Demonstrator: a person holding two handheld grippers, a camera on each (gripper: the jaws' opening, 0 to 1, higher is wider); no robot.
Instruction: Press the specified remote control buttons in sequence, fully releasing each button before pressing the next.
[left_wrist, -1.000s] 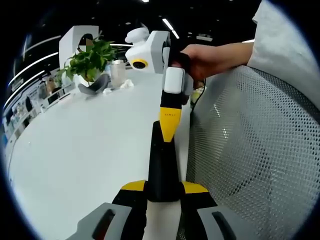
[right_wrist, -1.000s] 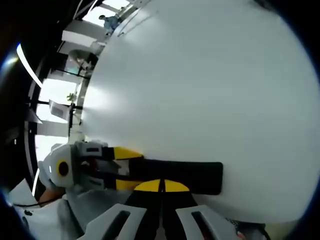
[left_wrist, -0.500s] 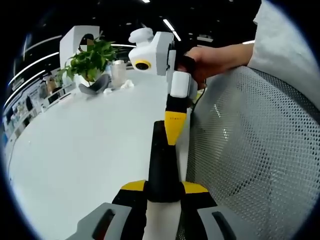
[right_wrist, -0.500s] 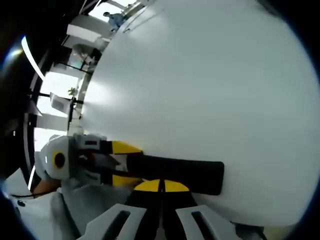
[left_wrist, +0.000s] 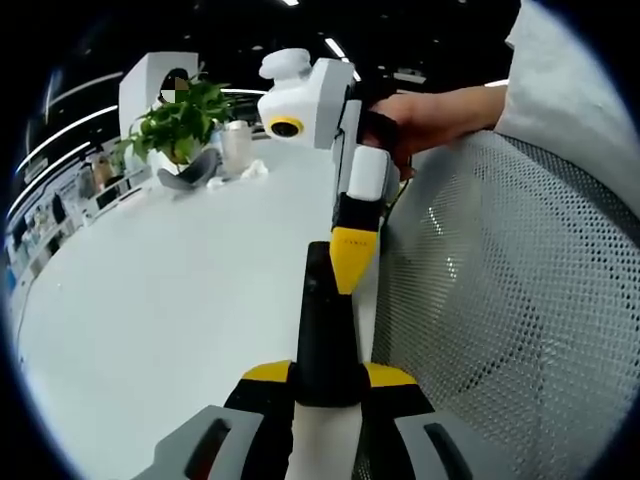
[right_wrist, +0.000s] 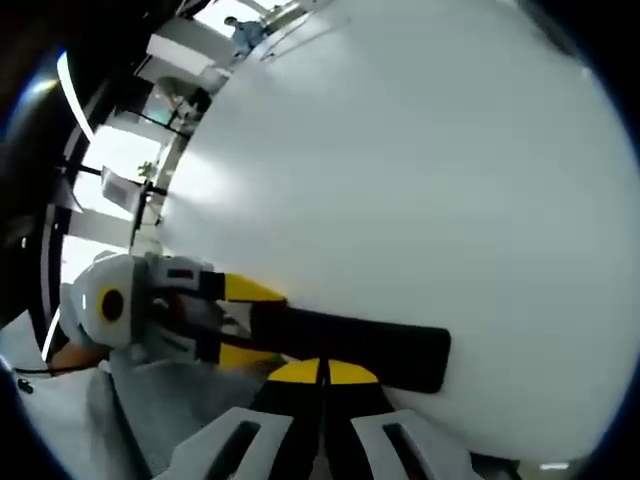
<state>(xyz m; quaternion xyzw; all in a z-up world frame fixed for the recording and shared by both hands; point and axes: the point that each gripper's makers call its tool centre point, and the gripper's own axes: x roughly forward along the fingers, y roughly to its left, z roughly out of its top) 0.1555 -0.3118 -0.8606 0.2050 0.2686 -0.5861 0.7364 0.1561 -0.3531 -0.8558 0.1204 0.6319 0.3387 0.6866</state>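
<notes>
1. While the white table (left_wrist: 150, 300) spreads from 9 to 12 o'clock in the left gripper view, a grey mesh chair back (left_wrist: 500, 320) stands at 3 o'clock.
2. Toward 11 o'clock sits a potted plant (left_wrist: 180, 118).
3. Left gripper (left_wrist: 325, 385): jaws clamped on the black remote control (left_wrist: 322, 330), which points toward 12.
4. Right gripper (left_wrist: 345, 265): yellow jaws closed together, tip touching the remote's far end, with a hand (left_wrist: 420, 115) behind it.
5. Seen from the right gripper view, the remote (right_wrist: 350, 345) lies across at 6 o'clock.
</notes>
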